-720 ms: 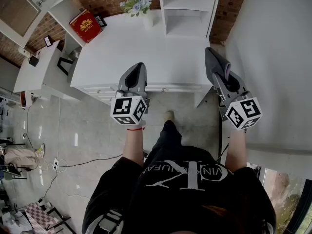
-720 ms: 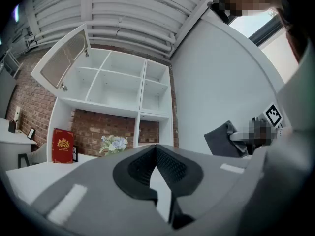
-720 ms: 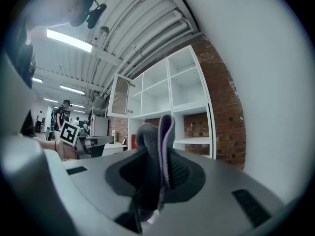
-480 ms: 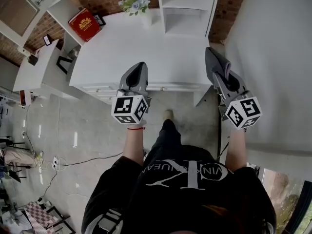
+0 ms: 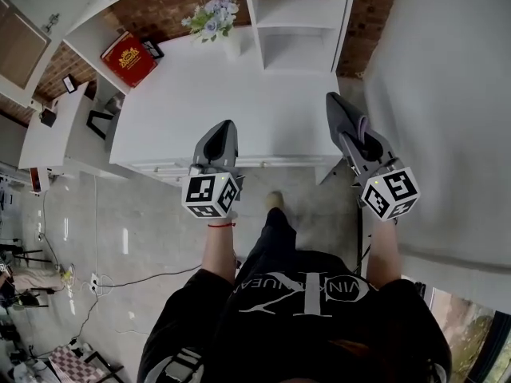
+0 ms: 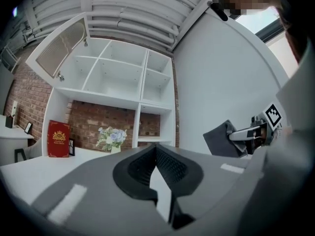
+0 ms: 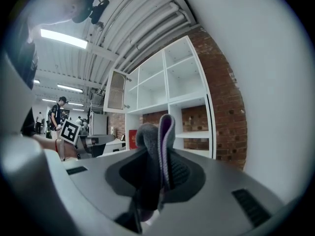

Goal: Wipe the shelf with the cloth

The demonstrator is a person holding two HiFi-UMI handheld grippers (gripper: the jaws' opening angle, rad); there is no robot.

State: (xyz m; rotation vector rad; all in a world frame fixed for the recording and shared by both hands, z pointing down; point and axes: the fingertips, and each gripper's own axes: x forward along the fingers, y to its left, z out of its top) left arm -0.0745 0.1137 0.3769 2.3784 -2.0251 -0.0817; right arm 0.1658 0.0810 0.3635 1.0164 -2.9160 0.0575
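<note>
Over by the white tabletop's (image 5: 184, 94) front edge, the right tool (image 7: 162, 156) is clamped on the grey-purple cloth (image 7: 156, 136), well short of the shelf (image 5: 297, 22). Left tool (image 6: 155, 150) has its jaws together, nothing in them.

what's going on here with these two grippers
A person stands at a white shelf with a gripper in each hand. The right gripper is shut on a grey cloth and holds it in the air, facing the shelf. The left gripper is shut and empty, above the counter. Wiping has not begun.
</note>
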